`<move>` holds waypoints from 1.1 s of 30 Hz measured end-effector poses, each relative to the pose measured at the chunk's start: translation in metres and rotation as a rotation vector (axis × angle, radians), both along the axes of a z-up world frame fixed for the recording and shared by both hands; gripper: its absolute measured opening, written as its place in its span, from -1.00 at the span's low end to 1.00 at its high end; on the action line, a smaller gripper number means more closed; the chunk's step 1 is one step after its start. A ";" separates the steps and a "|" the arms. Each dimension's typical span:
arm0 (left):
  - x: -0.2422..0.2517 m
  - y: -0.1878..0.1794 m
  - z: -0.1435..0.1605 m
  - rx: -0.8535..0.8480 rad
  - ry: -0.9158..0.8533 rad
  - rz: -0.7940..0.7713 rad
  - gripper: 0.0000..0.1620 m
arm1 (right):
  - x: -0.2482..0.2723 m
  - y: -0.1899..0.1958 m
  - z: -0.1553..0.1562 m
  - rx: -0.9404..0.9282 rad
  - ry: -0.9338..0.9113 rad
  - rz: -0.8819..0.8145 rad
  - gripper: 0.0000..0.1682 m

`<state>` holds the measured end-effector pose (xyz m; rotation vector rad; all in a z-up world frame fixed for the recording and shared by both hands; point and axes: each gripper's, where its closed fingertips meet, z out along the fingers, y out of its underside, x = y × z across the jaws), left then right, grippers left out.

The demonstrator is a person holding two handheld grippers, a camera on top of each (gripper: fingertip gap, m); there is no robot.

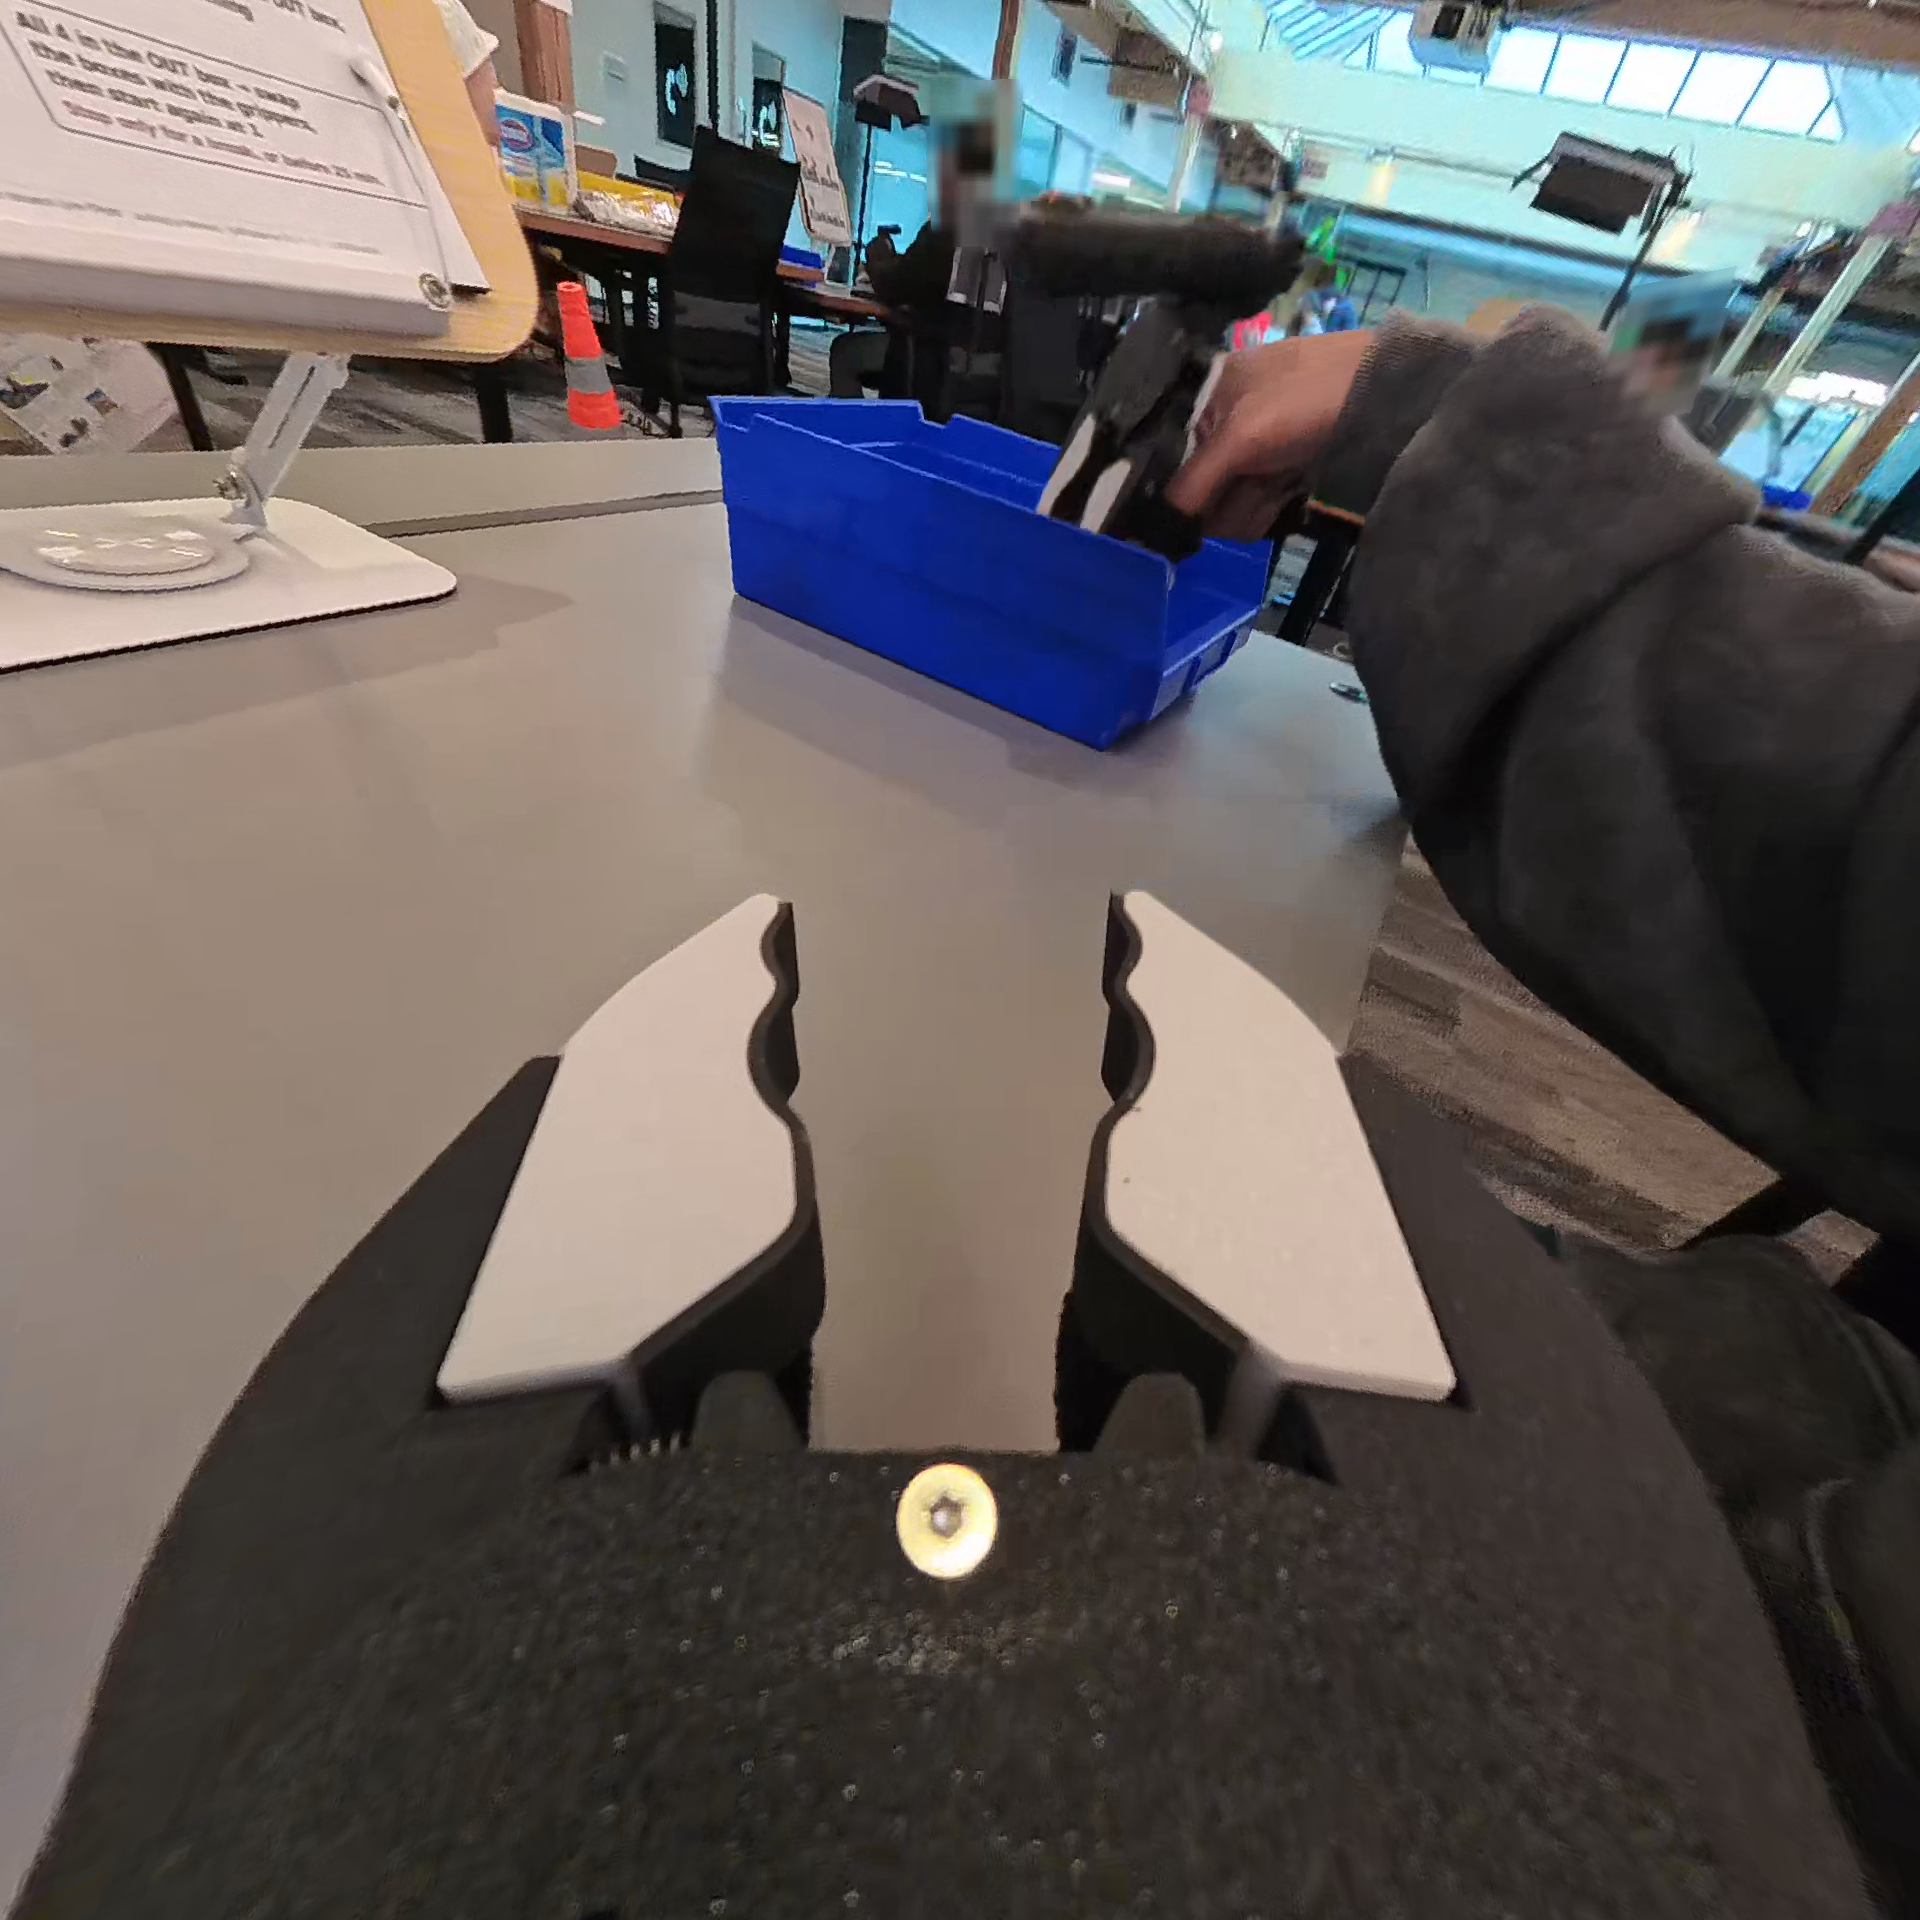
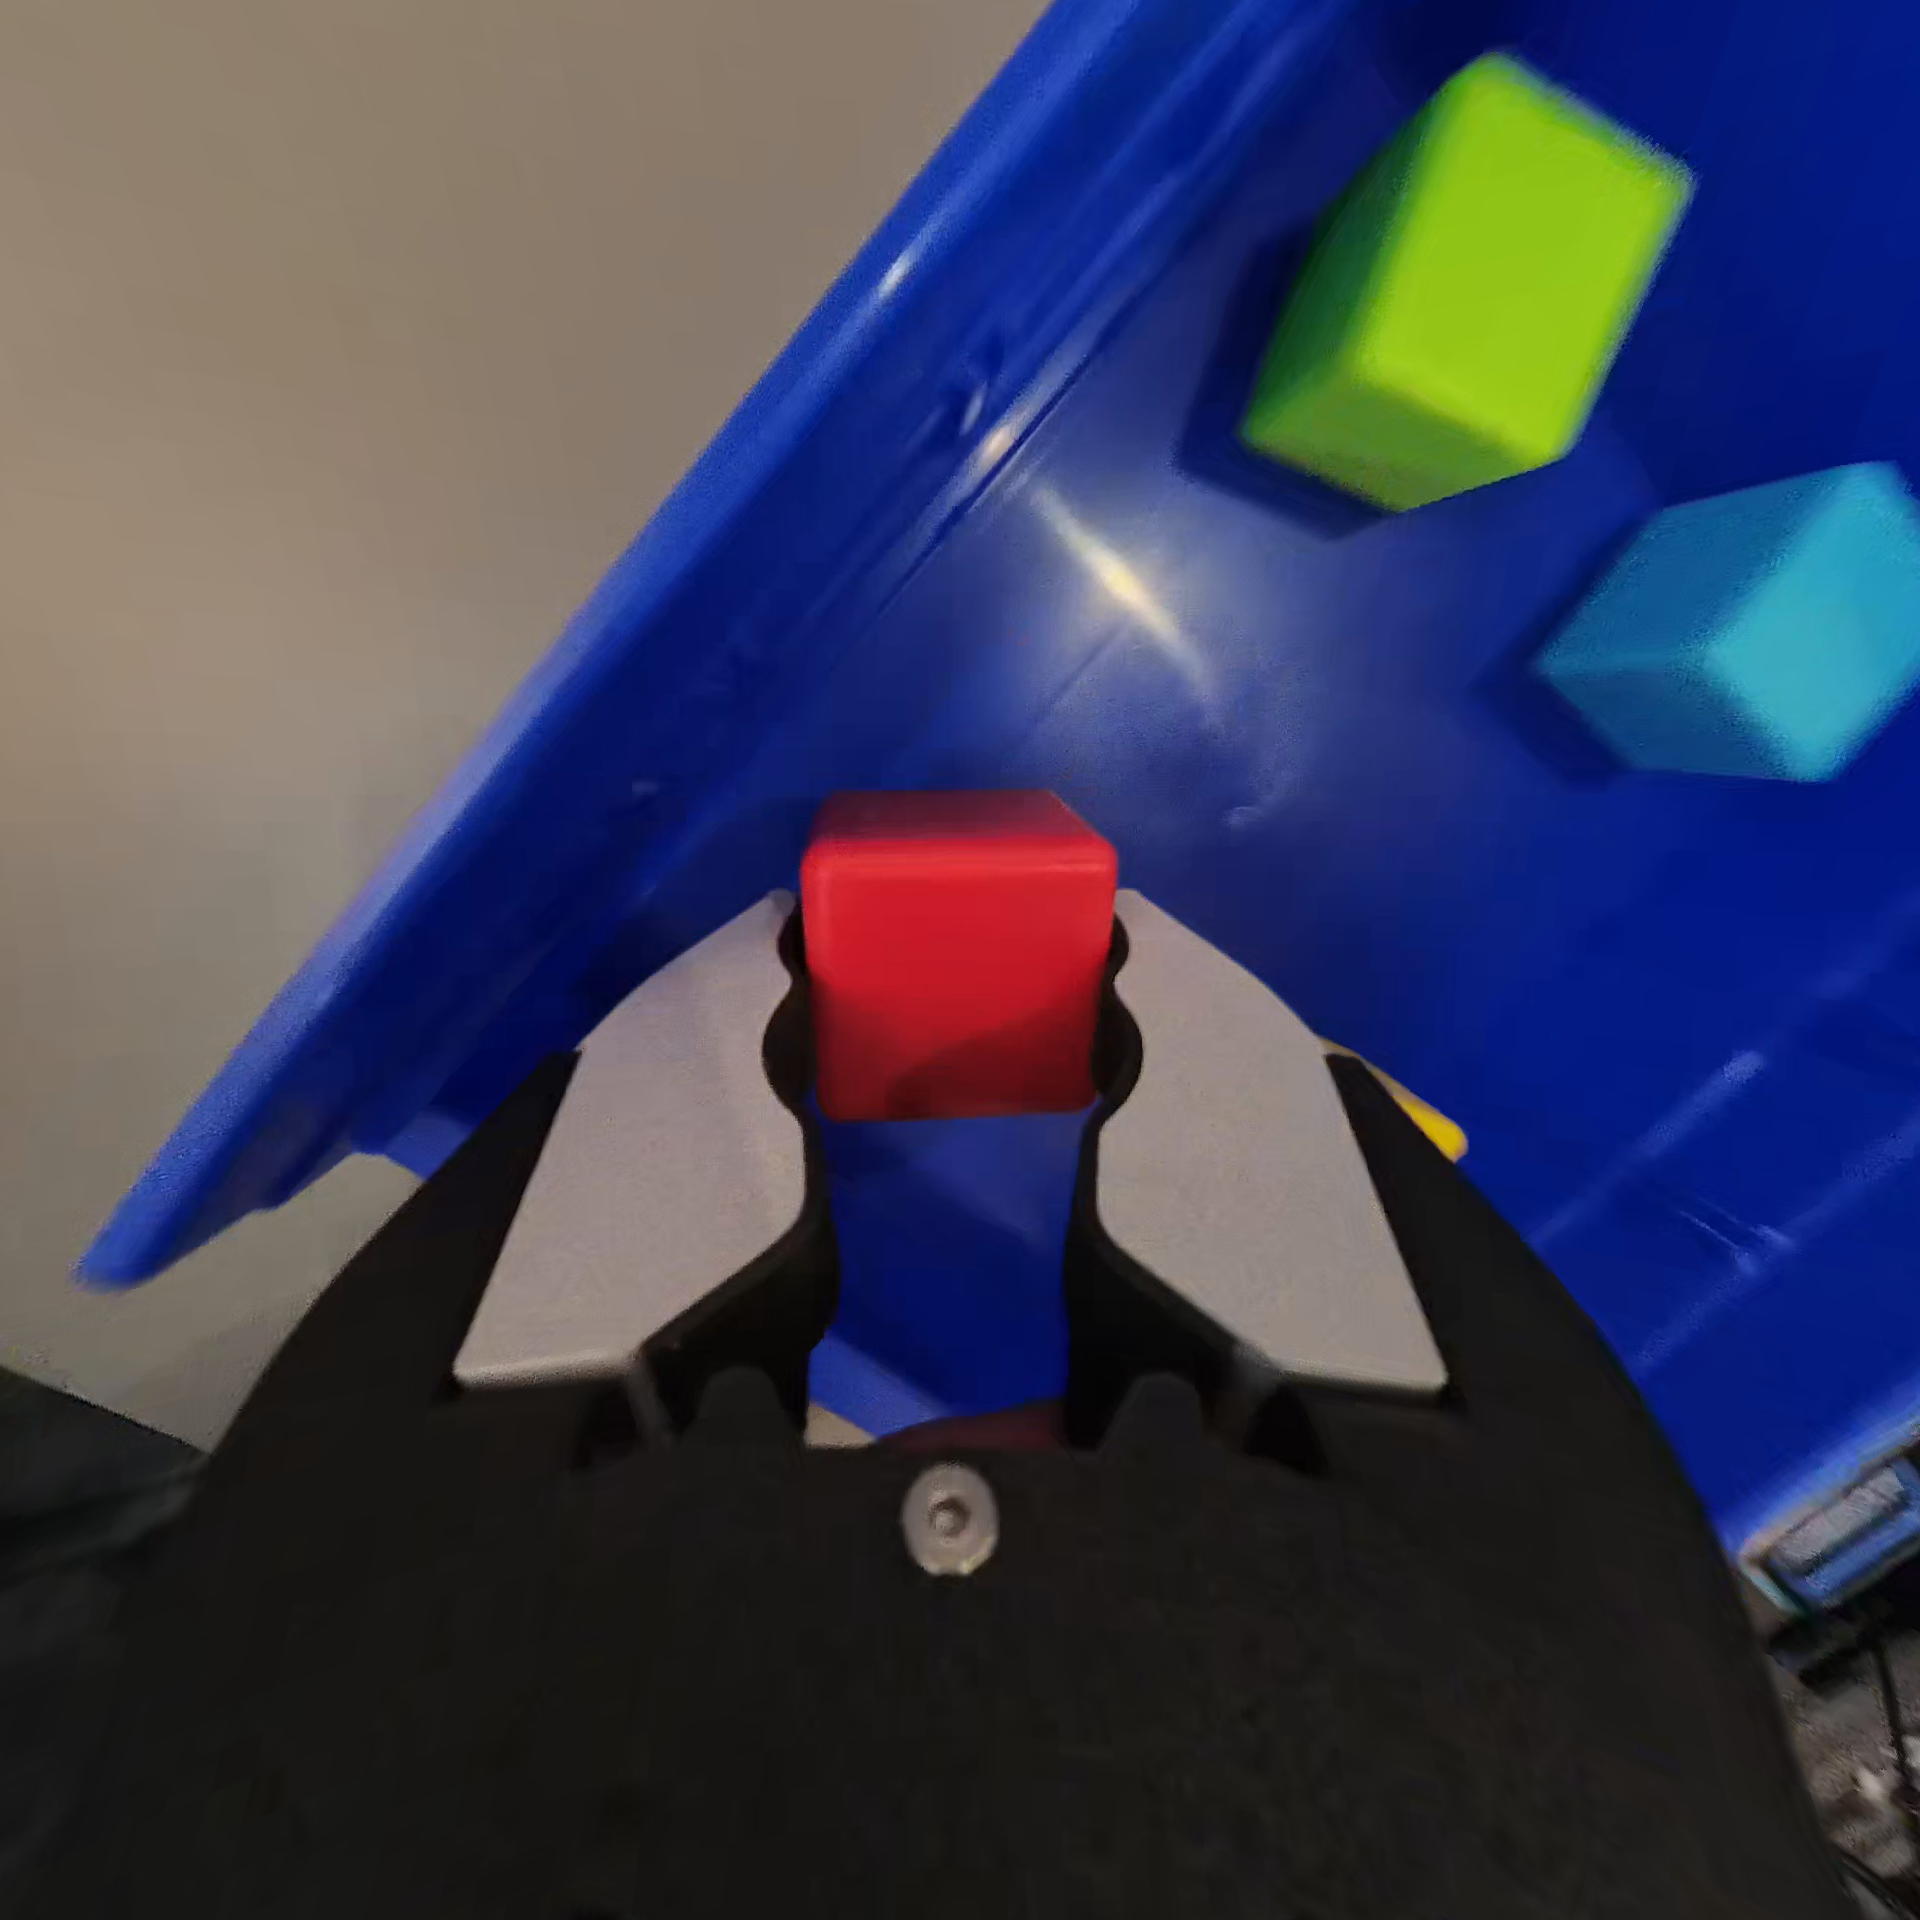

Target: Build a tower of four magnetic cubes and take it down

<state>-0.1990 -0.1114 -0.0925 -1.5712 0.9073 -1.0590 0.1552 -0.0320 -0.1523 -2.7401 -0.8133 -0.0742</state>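
My right gripper [image 2: 954,935] is shut on a red cube [image 2: 954,956], held between the fingertips over the inside of a blue bin [image 2: 727,665]. A green cube [image 2: 1465,281] and a light blue cube [image 2: 1745,623] lie on the bin floor beyond it. A sliver of yellow [image 2: 1439,1132] shows behind the right finger. In the left wrist view my left gripper [image 1: 951,920] is open and empty, low over the grey table [image 1: 520,831]. The right gripper [image 1: 1101,488] points down into the blue bin [image 1: 935,582], held by a hand in a dark grey sleeve.
A white stand with an instruction sheet [image 1: 208,156] sits at the table's back left on a white base [image 1: 208,571]. The table's right edge [image 1: 1382,935] drops to carpet. Chairs, tables, an orange cone [image 1: 587,358] and a seated person are in the background.
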 end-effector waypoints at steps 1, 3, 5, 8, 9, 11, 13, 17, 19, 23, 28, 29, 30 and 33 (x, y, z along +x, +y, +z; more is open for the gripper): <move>0.001 -0.001 -0.001 0.011 0.010 0.000 -0.31 | -0.001 -0.003 -0.012 -0.048 -0.012 0.012 -0.39; 0.003 -0.003 -0.002 0.028 0.029 0.000 -0.31 | -0.007 -0.008 -0.024 -0.115 0.003 0.029 -0.39; 0.004 -0.004 -0.004 0.037 0.047 -0.006 -0.31 | -0.011 -0.010 -0.027 -0.152 0.026 0.033 -0.39; 0.006 -0.005 -0.005 0.038 0.057 -0.012 -0.31 | -0.011 -0.018 -0.032 -0.207 0.010 0.040 -0.39; 0.006 -0.005 -0.005 0.035 0.056 -0.013 -0.31 | -0.010 -0.019 -0.033 -0.208 -0.007 0.045 -0.40; 0.006 -0.004 -0.005 0.023 0.050 -0.018 -0.30 | -0.010 -0.016 -0.033 -0.173 -0.003 0.046 -0.35; 0.004 -0.004 -0.004 0.017 0.036 -0.017 -0.30 | -0.006 -0.009 -0.022 -0.072 0.013 0.019 -0.25; -0.006 0.003 0.006 0.053 -0.017 0.052 -0.29 | 0.017 -0.007 0.059 0.400 -0.067 -0.152 -0.27; -0.016 0.012 0.010 0.110 -0.013 0.131 -0.29 | -0.007 -0.025 0.107 0.706 0.066 -0.237 -0.30; -0.027 0.022 0.015 0.193 0.008 0.230 -0.27 | -0.176 -0.081 0.115 0.817 0.798 -0.050 -0.31; -0.027 0.026 0.006 0.148 0.034 0.240 -0.26 | -0.287 -0.144 0.052 0.731 1.220 -0.071 -0.45; -0.026 0.027 0.004 0.134 0.042 0.242 -0.26 | -0.295 -0.150 0.052 0.721 1.243 -0.059 -0.44; -0.026 0.026 0.003 0.129 0.046 0.236 -0.25 | -0.301 -0.152 0.051 0.725 1.243 -0.035 -0.45; -0.025 0.027 0.002 0.131 0.056 0.240 -0.27 | -0.293 -0.140 0.043 0.715 1.115 -0.013 -0.37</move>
